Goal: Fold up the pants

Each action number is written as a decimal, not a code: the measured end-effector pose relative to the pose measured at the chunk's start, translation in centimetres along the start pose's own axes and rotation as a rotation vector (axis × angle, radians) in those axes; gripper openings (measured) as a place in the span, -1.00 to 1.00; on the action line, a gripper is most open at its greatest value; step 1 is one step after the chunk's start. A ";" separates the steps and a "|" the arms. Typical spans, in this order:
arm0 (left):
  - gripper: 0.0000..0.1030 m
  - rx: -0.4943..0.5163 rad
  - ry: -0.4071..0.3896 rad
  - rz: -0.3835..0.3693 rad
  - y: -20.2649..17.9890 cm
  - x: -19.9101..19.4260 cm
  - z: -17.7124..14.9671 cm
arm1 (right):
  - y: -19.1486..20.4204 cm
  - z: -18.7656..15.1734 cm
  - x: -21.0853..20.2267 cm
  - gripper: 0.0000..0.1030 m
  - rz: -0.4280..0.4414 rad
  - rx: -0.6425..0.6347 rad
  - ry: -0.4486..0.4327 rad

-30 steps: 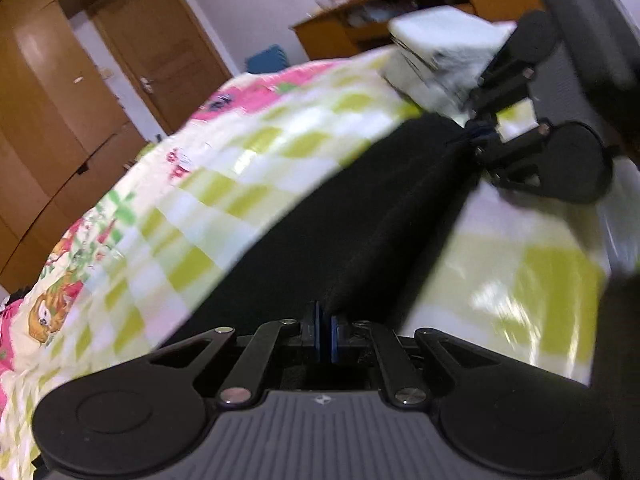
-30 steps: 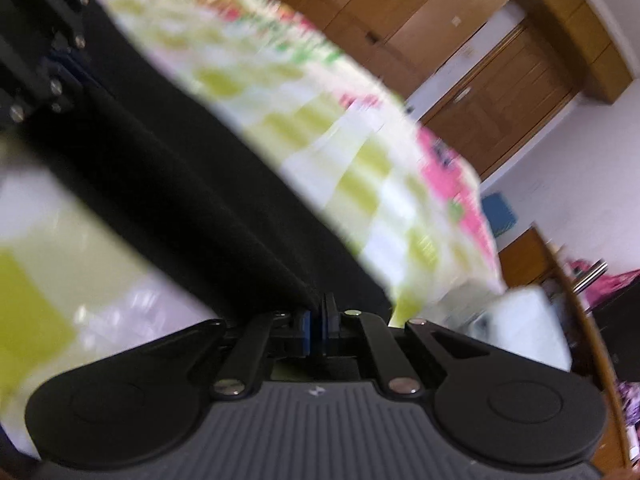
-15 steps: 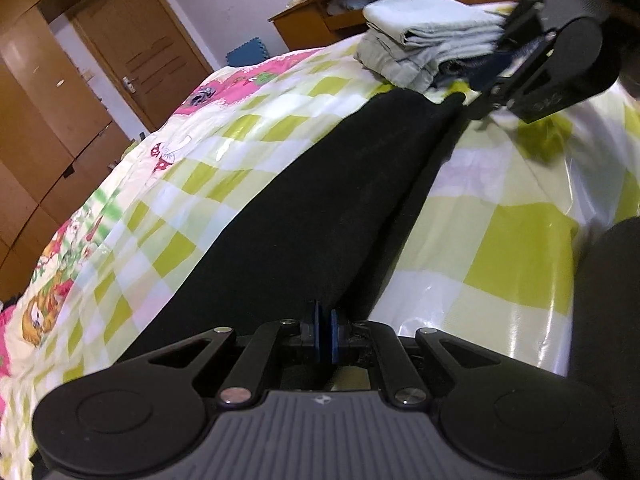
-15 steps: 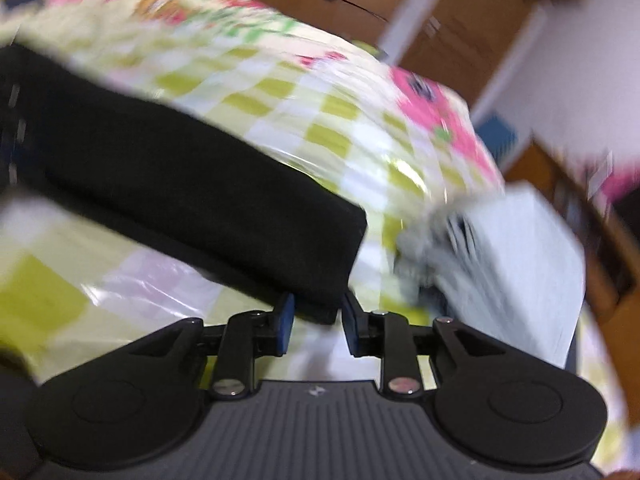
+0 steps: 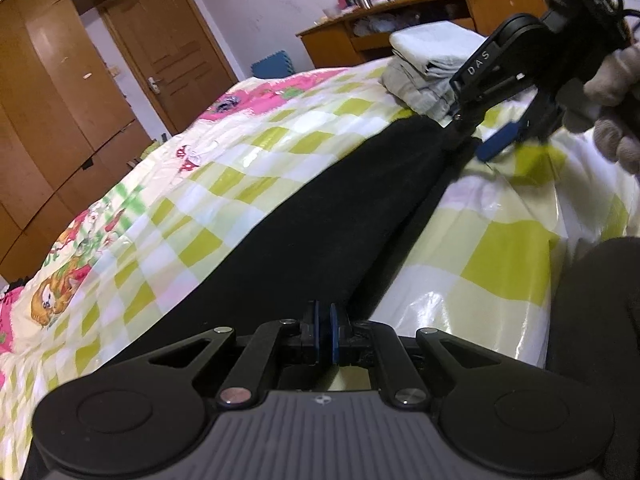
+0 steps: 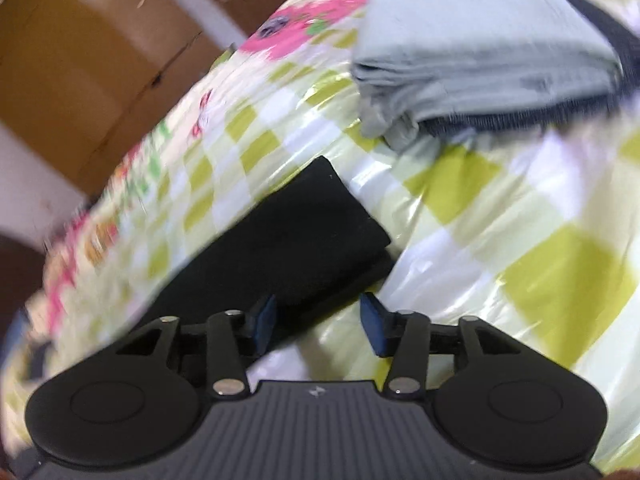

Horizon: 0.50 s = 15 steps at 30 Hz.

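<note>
The black pants (image 5: pixel 340 216) stretch as one long folded strip across the chequered bedspread (image 5: pixel 208 196). My left gripper (image 5: pixel 325 334) is shut on their near end, the cloth pinched between the blue pads. At the far end my right gripper (image 5: pixel 478 138), held by a gloved hand (image 5: pixel 612 92), hovers just over the pants' end. In the right wrist view its jaws (image 6: pixel 320 326) are opening. The pants' squared end (image 6: pixel 304 232) lies flat on the bedspread (image 6: pixel 520 240), one edge reaching between the pads, which do not press on it.
A stack of folded pale grey clothes (image 5: pixel 428 64) (image 6: pixel 472 48) sits on the bed just beyond the pants' far end. A dark mass (image 5: pixel 600 300) fills the lower right. A wooden wardrobe (image 5: pixel 48 92), a door (image 5: pixel 160 52) and a desk (image 5: pixel 420 12) stand behind the bed.
My right gripper rolled over, opened and let go of the pants' far end, which now lies flat on the bed. The left gripper kept its grip and shifted slightly.
</note>
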<state>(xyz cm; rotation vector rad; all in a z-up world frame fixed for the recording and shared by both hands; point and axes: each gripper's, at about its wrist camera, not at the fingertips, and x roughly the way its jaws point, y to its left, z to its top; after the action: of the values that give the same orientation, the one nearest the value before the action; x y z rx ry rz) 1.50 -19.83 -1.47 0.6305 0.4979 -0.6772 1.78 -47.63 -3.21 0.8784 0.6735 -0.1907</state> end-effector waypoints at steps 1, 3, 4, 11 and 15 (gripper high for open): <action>-0.56 -0.010 -0.006 0.002 0.3 -0.1 -0.1 | -0.1 0.0 0.1 -0.05 0.026 0.036 0.002; -0.56 -0.032 -0.016 0.008 0.8 -0.3 -0.2 | 0.2 -0.1 0.6 -0.05 0.038 0.054 -0.008; -0.56 -0.042 -0.022 0.009 1.0 -0.4 -0.2 | 0.2 -0.2 1.0 -0.05 0.041 0.078 -0.017; -0.56 -0.072 -0.062 0.029 2.2 -1.4 -0.7 | 0.0 -0.7 2.0 -0.12 0.042 0.165 -0.051; -0.56 -0.076 -0.062 0.027 2.3 -0.6 -0.7 | 0.2 -0.4 3.1 -0.07 0.064 0.191 -0.066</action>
<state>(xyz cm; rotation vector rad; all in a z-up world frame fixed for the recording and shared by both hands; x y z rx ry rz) 2.55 -17.73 -0.76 0.5422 0.4549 -0.6469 4.10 -46.82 -5.16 1.0712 0.5713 -0.2284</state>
